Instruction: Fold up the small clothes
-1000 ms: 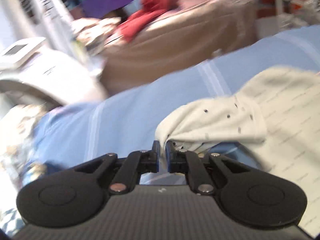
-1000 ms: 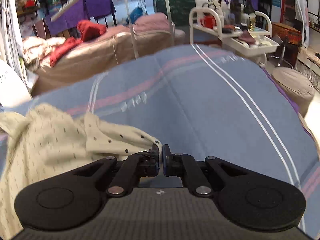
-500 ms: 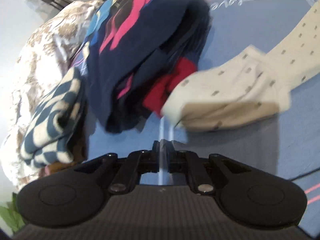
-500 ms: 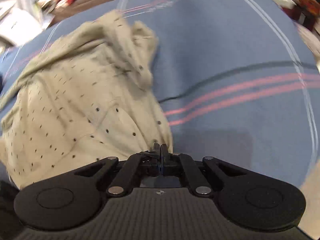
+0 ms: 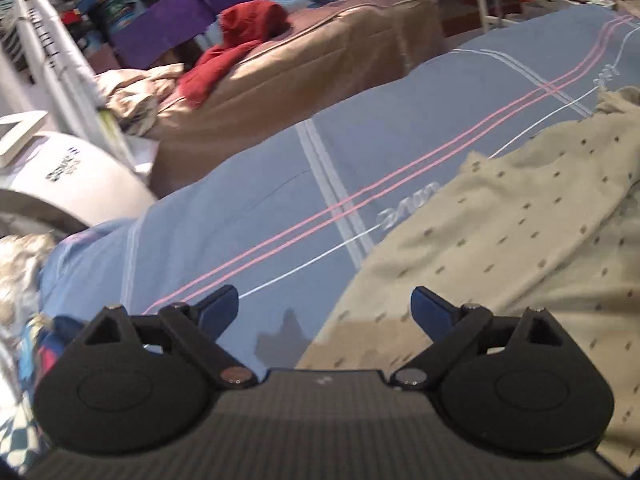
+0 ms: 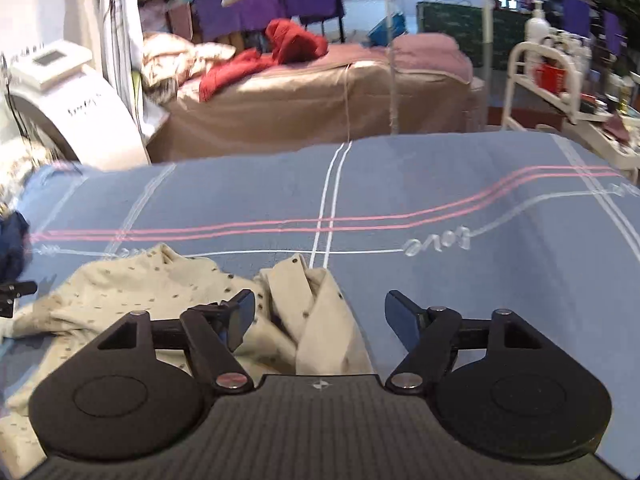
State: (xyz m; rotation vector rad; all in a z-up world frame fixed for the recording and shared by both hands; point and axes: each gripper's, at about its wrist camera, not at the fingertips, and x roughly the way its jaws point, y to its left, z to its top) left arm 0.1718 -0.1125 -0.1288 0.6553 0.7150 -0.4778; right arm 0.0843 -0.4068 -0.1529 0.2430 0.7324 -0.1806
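The left hand-held gripper (image 5: 324,308) stands wide open; its jaws have just been opening, and nothing is held between them. Below it lies the blue striped bedsheet (image 5: 248,216), with the edge of a cream dotted garment (image 5: 500,240) reaching in under the right-hand finger. The garment lies spread on the sheet and fills the right side of the left wrist view.

The right hand-held gripper (image 6: 320,312) is also wide open, its jaws having just been opening too. The cream dotted garment (image 6: 168,292) lies on the bedsheet (image 6: 440,192) beneath it, a crumpled fold with snap buttons rising between the fingers, but the pads do not press on it.

Beyond the bed stands a brown couch (image 6: 320,100) with a red cloth (image 6: 288,46) draped over it. A white machine (image 6: 68,96) sits at the left, and a white cart (image 6: 560,80) at the right.
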